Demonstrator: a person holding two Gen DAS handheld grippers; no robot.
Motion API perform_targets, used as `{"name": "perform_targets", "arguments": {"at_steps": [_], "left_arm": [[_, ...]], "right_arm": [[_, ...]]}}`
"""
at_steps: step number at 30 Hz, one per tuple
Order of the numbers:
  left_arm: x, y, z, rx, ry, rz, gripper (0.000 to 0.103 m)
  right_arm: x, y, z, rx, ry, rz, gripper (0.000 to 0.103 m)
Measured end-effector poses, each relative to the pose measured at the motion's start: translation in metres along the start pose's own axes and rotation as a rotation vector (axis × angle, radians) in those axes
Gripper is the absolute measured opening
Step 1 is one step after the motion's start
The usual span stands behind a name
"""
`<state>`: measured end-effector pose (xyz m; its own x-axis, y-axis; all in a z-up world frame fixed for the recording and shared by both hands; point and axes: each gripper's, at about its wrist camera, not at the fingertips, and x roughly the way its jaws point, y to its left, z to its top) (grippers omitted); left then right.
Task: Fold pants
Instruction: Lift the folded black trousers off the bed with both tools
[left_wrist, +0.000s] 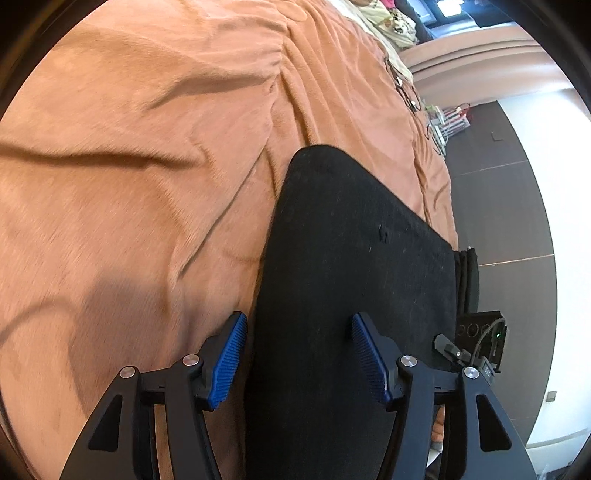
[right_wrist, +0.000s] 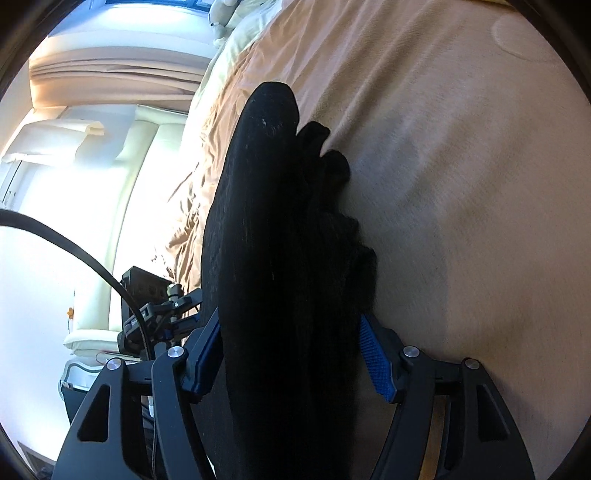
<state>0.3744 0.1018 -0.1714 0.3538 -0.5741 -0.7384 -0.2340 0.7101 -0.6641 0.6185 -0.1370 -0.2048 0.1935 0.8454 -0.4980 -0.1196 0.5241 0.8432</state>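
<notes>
- Left wrist view: the left tongs stand with their blue ribbed pads wide apart. The black fabric pants lie as a flat, folded slab on the wrinkled orange plush bedspread, near the bed's edge, with dark floor beyond. One pad sits over the bedspread just beside the pants' long edge and the other over the black cloth, so the edge runs between them; neither pad visibly presses on it, so nothing is held.
- Risk here, as I judge it: the slab lies close to the bed's edge, so a push or a shallow, one-layer pinch could drag it toward the floor or peel the top layer and undo the fold.
- Right wrist view: the right tongs are also spread wide, with a thick bunched mass of the same pants filling the gap between the pads. The cloth reaches both pads, yet I cannot see it being squeezed, so I read this as open around the fabric and not a grip. Loose rumpled lobes stick out on the bedspread side.
- Risk here: closing on this uneven bundle may catch only some layers, and the lobes would then fold in crooked or slip free when lifted.
</notes>
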Motion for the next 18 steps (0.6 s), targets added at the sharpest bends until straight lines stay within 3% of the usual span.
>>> {"name": "perform_targets", "arguments": {"at_steps": [7,12,18], "left_arm": [[0.01,-0.004,0.007,0.013,0.003,-0.02,0.058],[0.001,-0.009,0.003,0.034,-0.016,-0.02,0.046],[-0.015,-0.022,-0.004,0.076,-0.051,-0.039,0.033]], "right_arm": [[-0.006,0.002,-0.005,-0.028,0.014,-0.01,0.06],[-0.021,0.012,-0.014,-0.053,0.014,-0.016,0.045],[-0.023,0.035,-0.019,-0.106,-0.016,-0.044,0.036]]}}
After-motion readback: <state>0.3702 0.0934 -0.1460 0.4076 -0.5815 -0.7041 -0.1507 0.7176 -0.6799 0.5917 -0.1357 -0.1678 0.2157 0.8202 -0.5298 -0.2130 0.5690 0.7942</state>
